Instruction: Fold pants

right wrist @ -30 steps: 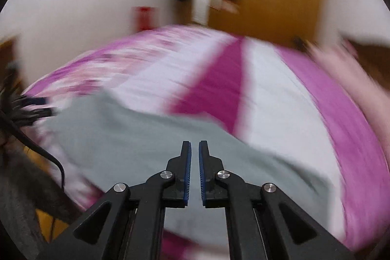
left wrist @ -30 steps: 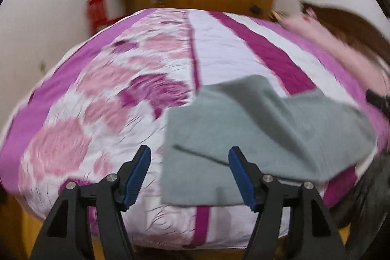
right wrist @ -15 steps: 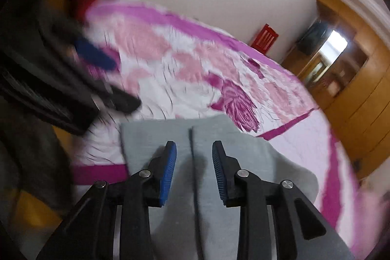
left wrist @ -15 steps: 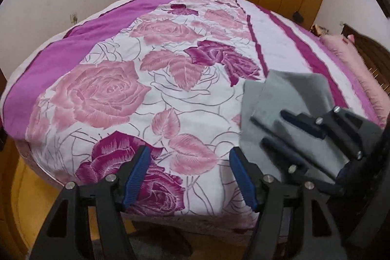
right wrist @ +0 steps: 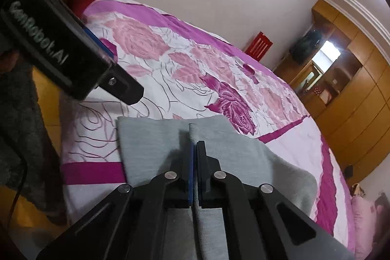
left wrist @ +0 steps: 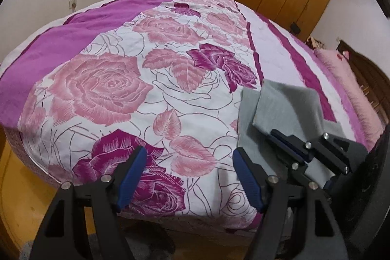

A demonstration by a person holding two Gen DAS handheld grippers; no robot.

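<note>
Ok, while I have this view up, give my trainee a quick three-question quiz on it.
1. True or false: the left gripper holds the grey pants.
2. The right gripper is: A) open above the grey pants, B) shut on the folded edge of the grey pants, C) out of view.
3. What do the grey pants lie on?

Key
1. False. Its jaws are open and have just been opening wider, with nothing between them.
2. B.
3. The floral bedspread.
</note>
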